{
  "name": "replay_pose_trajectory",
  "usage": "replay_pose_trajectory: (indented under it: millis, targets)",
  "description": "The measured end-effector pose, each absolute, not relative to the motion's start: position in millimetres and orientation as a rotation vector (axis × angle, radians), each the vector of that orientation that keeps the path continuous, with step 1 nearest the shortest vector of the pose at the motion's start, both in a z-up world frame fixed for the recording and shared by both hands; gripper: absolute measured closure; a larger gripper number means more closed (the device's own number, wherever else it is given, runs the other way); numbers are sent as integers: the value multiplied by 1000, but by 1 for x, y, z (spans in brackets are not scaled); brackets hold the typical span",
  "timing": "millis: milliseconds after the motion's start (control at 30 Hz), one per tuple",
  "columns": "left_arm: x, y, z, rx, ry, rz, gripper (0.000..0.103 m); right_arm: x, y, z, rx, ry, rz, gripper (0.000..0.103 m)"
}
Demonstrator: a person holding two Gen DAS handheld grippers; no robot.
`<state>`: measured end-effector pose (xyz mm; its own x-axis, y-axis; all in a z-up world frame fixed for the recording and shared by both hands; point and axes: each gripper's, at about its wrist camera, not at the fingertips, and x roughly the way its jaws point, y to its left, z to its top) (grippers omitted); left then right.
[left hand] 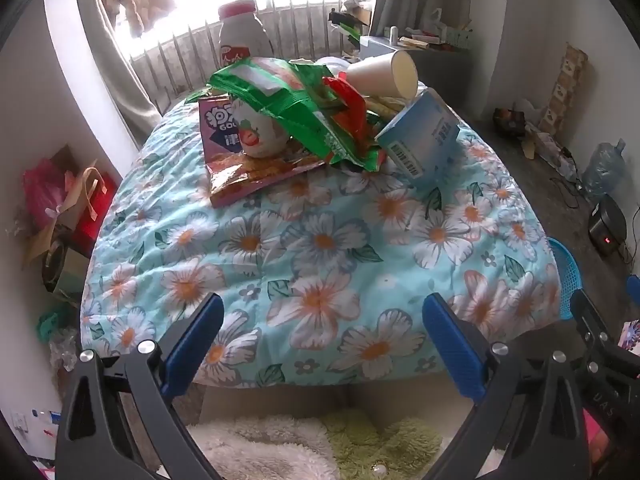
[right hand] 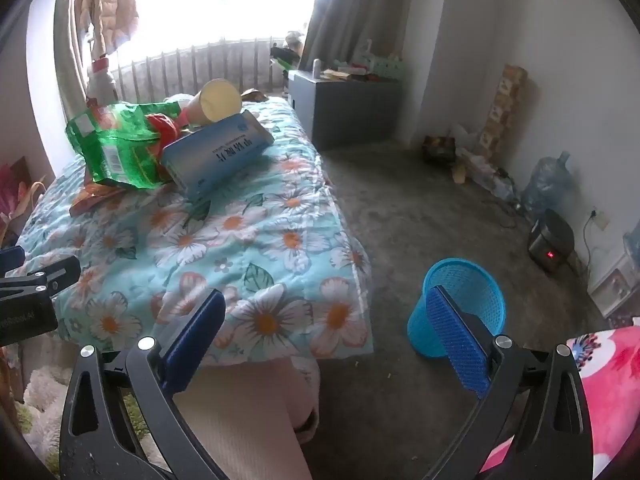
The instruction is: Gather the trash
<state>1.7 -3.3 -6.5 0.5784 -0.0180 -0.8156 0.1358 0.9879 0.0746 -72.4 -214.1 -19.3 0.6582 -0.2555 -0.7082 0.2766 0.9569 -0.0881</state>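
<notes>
On the bed (left hand: 320,248), under a floral quilt, the trash lies heaped at the far end, well apart from both grippers. Left to right in the left wrist view: a purple snack packet (left hand: 224,128) lying flat, a small white pot (left hand: 260,134) resting on it, a green wrapper (left hand: 288,100) draped over the pot, a red wrapper (left hand: 348,104) beside it, a paper cup (left hand: 384,74) on its side atop the heap, and a blue box (left hand: 420,136) tilted at the right edge. A white bottle (left hand: 240,36) with a pink cap stands upright behind the heap, near the window. The left gripper (left hand: 324,320) hangs over the near end of the quilt, jaws spread wide, nothing between them. In the right wrist view the right gripper (right hand: 328,320) is over the near right corner of the bed, jaws likewise wide apart and empty. A blue mesh bin (right hand: 460,300) stands upright on the floor (right hand: 400,220) just right of the bed, partly hidden by the right finger. A dark appliance with a red light (right hand: 550,246) sits by the wall further right
</notes>
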Motion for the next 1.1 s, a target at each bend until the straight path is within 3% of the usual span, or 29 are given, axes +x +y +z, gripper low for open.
replay_pose_trajectory:
  millis: [1100]
  targets:
    - [6, 4, -9, 121, 970, -78, 6, -71, -223, -23, 23, 802, -304, 7]
